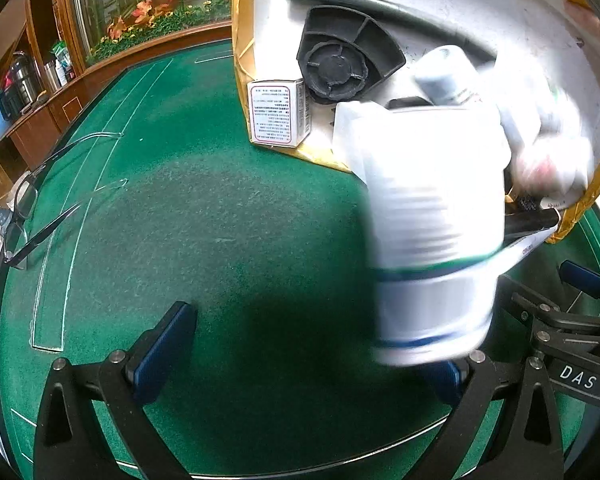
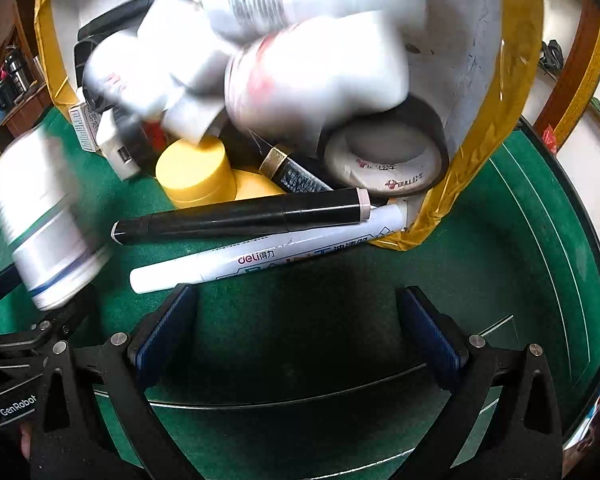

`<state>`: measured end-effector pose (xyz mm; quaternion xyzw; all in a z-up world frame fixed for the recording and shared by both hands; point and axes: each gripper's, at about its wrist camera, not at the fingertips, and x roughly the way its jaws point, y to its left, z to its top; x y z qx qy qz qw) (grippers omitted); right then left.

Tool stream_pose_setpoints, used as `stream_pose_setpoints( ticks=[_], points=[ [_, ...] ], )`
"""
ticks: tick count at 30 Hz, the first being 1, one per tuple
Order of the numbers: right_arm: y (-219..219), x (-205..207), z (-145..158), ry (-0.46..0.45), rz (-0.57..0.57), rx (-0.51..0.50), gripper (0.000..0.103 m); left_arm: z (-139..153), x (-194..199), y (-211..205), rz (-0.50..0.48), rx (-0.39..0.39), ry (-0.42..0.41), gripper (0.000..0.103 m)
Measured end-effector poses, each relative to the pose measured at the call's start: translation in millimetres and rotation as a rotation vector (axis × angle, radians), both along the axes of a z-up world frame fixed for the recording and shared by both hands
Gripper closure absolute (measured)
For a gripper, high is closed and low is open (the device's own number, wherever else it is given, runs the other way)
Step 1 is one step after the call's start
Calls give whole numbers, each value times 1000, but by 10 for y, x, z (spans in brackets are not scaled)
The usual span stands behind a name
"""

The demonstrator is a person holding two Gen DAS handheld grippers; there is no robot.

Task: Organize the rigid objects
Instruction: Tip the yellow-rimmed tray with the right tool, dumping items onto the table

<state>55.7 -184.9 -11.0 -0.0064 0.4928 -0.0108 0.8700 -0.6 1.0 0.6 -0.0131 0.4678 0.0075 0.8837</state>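
Far left, near the left edge of the green felt table (image 1: 220, 220): black-framed clear-lensed spectacles (image 1: 20, 208), arms open, well apart from the rest.

Next across, left gripper (image 1: 312, 340): jaws wide apart, clamped on nothing. Against its right-hand finger, a white ribbed plastic bottle with blue bands (image 1: 436, 240), upright or nearly so, heavily blurred. Touching that finger or merely in front of it: cannot tell. Certainly not pinched, the other finger (image 1: 160, 352) standing well clear over bare felt.

Behind the bottle, toward the far edge of the table: a white box rimmed in gold tape (image 2: 496, 120), mouth facing both grippers. Inside it:
- a small white printed carton (image 1: 278, 114) at the left corner
- a black fan-shaped plastic part (image 1: 340, 64)
- a pile of blurred white bottles (image 2: 312, 76)
- a yellow-lidded jar (image 2: 196, 172)
- a black roll of tape with a white core (image 2: 384, 160)

Across the box's mouth, half out onto the felt: a black marker pen (image 2: 240, 220) and, touching it on the near side, a white marker pen with a printed barrel (image 2: 268, 256).

Right gripper (image 2: 300, 332): jaws apart and empty, directly facing both pens. The relation that counts:
- pens' long axes crosswise, roughly in line with the gap between the fingers
- white pen nearest, just ahead
- right hand far nearer than the left

Likely need: a wrist turn before closing across the barrel.
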Motion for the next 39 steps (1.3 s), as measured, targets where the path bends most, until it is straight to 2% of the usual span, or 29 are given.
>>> stream_pose_setpoints(
  ticks=[39],
  points=[
    [85, 78, -4, 1, -2, 0, 0, 43, 8, -23, 1, 3, -1, 0]
  ],
)
